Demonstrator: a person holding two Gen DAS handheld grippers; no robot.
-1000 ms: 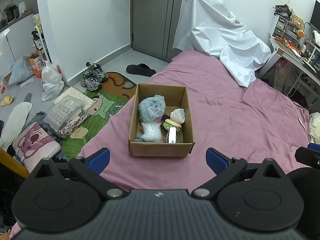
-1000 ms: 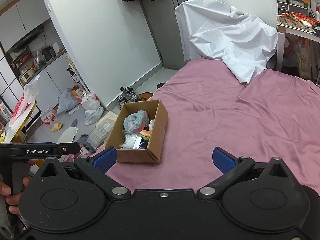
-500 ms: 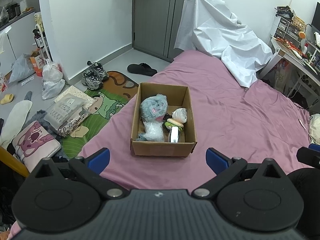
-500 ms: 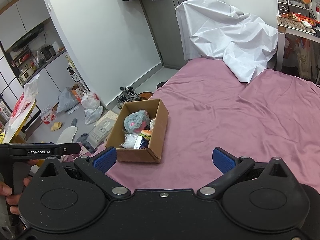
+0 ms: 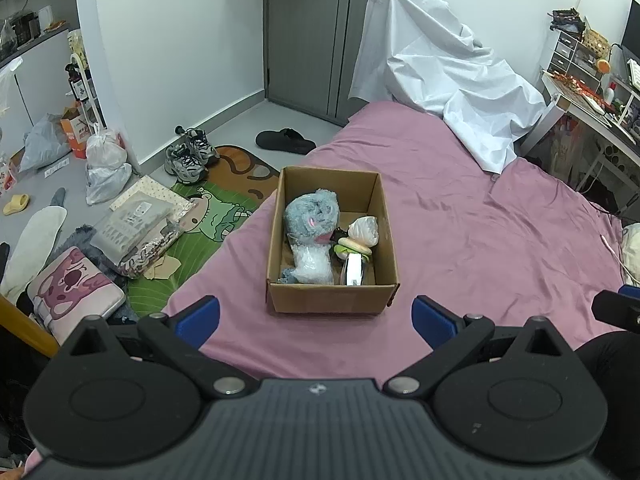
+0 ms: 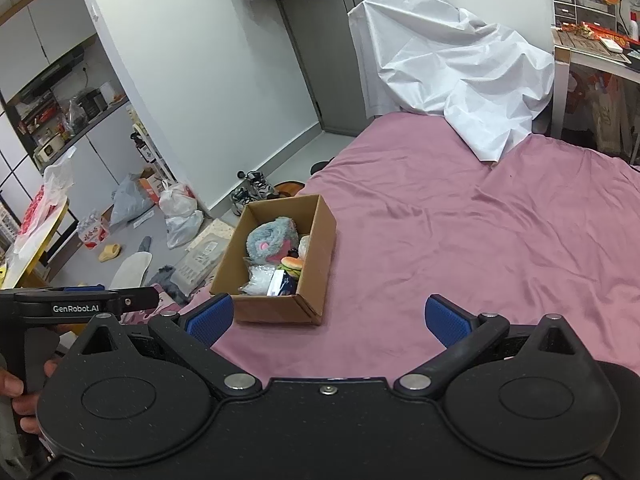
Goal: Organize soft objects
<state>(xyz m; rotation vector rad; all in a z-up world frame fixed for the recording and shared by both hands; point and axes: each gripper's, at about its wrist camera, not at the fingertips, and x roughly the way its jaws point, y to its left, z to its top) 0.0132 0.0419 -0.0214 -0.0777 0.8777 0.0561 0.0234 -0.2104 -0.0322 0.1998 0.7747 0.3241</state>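
Observation:
An open cardboard box (image 5: 332, 298) stands on the purple bed sheet (image 5: 460, 240) near the bed's left edge; it also shows in the right wrist view (image 6: 316, 240). Inside lie a grey plush toy (image 5: 314, 216), a clear plastic bag (image 5: 312, 266), a burger toy (image 5: 352, 246), a white wrapped item (image 5: 364, 230) and a silver packet (image 5: 353, 272). My left gripper (image 5: 316, 314) is open and empty, just in front of the box. My right gripper (image 6: 328, 318) is open and empty, to the box's right and nearer me.
A white sheet (image 5: 440, 80) covers something at the bed's far end. The floor on the left holds shoes (image 5: 188, 156), bags (image 5: 106, 160), a green mat (image 5: 208, 216) and a pink cushion (image 5: 72, 288). A desk (image 5: 592, 92) stands at right.
The left wrist view has shifted slightly, so the box sits a bit further right and lower in it. Both grippers stay open and the box contents have not moved.

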